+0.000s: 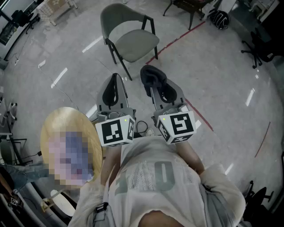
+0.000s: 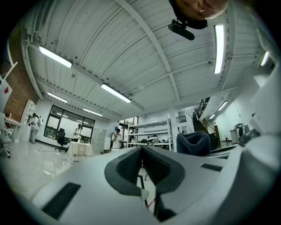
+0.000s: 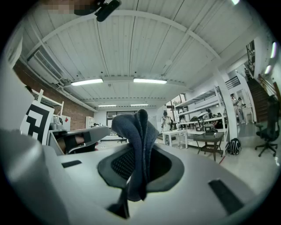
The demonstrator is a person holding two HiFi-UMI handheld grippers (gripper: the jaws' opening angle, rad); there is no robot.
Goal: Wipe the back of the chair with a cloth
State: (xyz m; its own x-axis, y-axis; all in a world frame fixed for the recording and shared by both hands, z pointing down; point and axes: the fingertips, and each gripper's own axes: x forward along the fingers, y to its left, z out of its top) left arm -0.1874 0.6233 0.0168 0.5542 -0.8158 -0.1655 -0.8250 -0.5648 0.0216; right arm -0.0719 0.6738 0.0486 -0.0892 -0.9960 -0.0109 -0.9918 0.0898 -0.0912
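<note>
A grey-green chair point(image 1: 128, 33) with black legs stands on the floor ahead of me, its curved back point(image 1: 116, 12) on the far left side. My right gripper point(image 1: 153, 80) is shut on a dark blue cloth point(image 1: 152, 76), which stands bunched above the jaws in the right gripper view point(image 3: 136, 145). My left gripper point(image 1: 114, 84) is held beside it, its jaws closed together with nothing between them point(image 2: 141, 158). Both grippers hang short of the chair's seat, apart from it. The cloth point(image 2: 193, 143) also shows to the right in the left gripper view.
A red line point(image 1: 177, 42) runs across the shiny grey floor right of the chair. A dark table point(image 1: 191, 6) stands at the back, a black bag point(image 1: 219, 18) and office chairs point(image 1: 262, 44) at the right. A wooden stool top point(image 1: 66, 133) sits at my left.
</note>
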